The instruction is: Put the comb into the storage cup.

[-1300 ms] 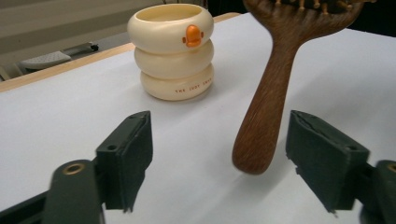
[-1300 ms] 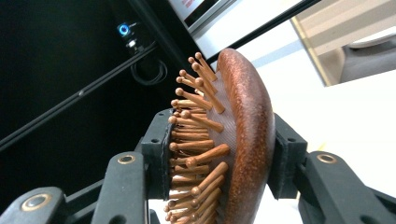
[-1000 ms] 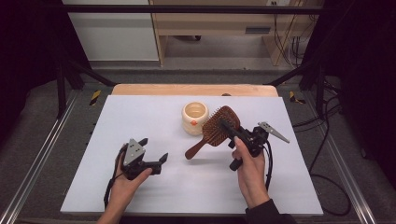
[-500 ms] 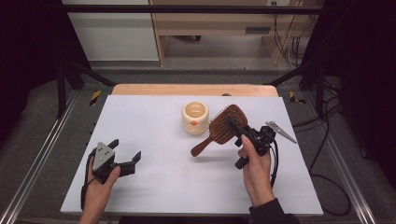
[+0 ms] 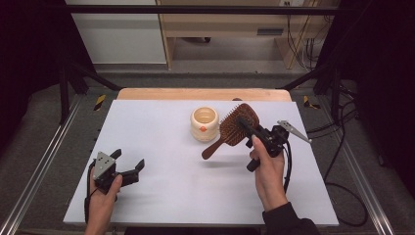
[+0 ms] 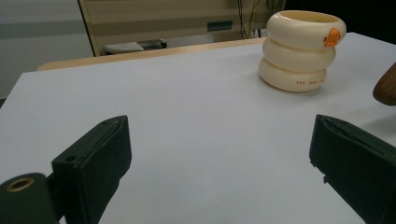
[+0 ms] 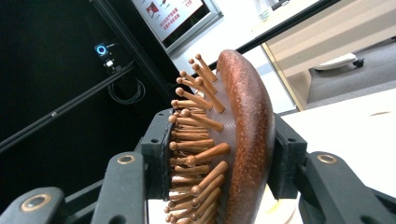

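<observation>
The right hand-held gripper (image 5: 251, 131) clamps the brown wooden paddle hairbrush (image 5: 234, 128) (handle slanting down-left towards the desk); the left hand-held gripper (image 5: 128, 165) gapes empty.

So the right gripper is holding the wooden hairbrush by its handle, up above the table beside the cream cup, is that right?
Not quite. The right gripper is clamped on the head of the hairbrush, one jaw against the bristles and one against the wooden back, as the right gripper view shows. The handle sticks out free. The rest holds: the brush is lifted above the table, beside the cream cup.
</observation>
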